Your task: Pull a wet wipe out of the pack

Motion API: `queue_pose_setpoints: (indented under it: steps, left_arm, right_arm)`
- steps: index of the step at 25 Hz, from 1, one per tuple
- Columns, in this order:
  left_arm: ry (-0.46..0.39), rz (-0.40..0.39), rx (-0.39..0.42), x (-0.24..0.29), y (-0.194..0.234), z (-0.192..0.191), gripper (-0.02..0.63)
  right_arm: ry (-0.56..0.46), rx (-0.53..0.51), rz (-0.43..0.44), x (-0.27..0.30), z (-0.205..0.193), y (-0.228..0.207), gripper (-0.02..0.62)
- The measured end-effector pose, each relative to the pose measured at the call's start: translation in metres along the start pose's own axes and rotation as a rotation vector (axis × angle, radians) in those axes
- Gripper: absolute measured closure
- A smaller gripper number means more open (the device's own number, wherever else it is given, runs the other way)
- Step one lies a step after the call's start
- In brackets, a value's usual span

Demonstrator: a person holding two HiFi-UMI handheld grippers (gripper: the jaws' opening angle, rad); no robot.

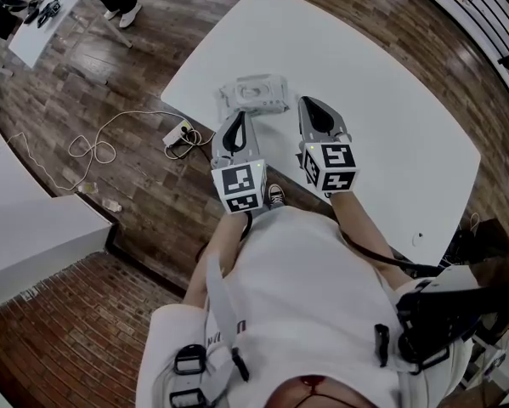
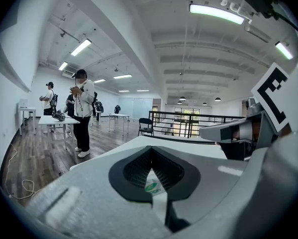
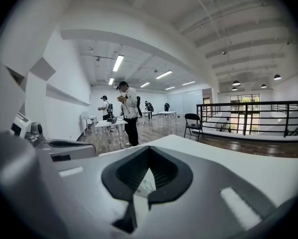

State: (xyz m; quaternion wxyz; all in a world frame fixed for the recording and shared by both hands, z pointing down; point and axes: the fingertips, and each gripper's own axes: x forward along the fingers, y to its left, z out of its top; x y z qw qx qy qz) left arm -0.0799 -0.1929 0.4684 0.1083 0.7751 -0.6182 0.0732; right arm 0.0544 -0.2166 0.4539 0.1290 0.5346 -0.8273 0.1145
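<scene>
Head view: a white tabletop (image 1: 381,117) stands over a wood floor, seen from above.
Floor, left: a power strip (image 1: 178,133) and a looping cable (image 1: 101,138) lie beside the tabletop's left edge.
Left hand-held gripper (image 1: 236,115): clenched, jaw tips meeting, at the near left corner of the wet wipe pack (image 1: 256,93); a green-printed patch shows through the gap behind the tips.
Pack position: flat near the tabletop's left edge, between the two gripper tips.
Right hand-held gripper (image 1: 308,101): clenched, its tip just right of the pack; whether either gripper pinches anything cannot be told.
</scene>
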Motion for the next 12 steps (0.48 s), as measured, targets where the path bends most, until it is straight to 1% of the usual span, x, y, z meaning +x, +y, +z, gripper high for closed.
queue_pose_setpoints:
  steps: [6, 12]
  left_arm:
    - [-0.003, 0.002, 0.004, -0.0014, 0.0022, 0.002, 0.604]
    - [-0.005, 0.001, 0.003, -0.0016, 0.0013, 0.0017, 0.604]
  right_arm:
    - [0.008, -0.013, -0.004, 0.0002, -0.001, -0.0003, 0.591]
    - [0.017, 0.002, -0.005, -0.0001, -0.0047, -0.002, 0.591]
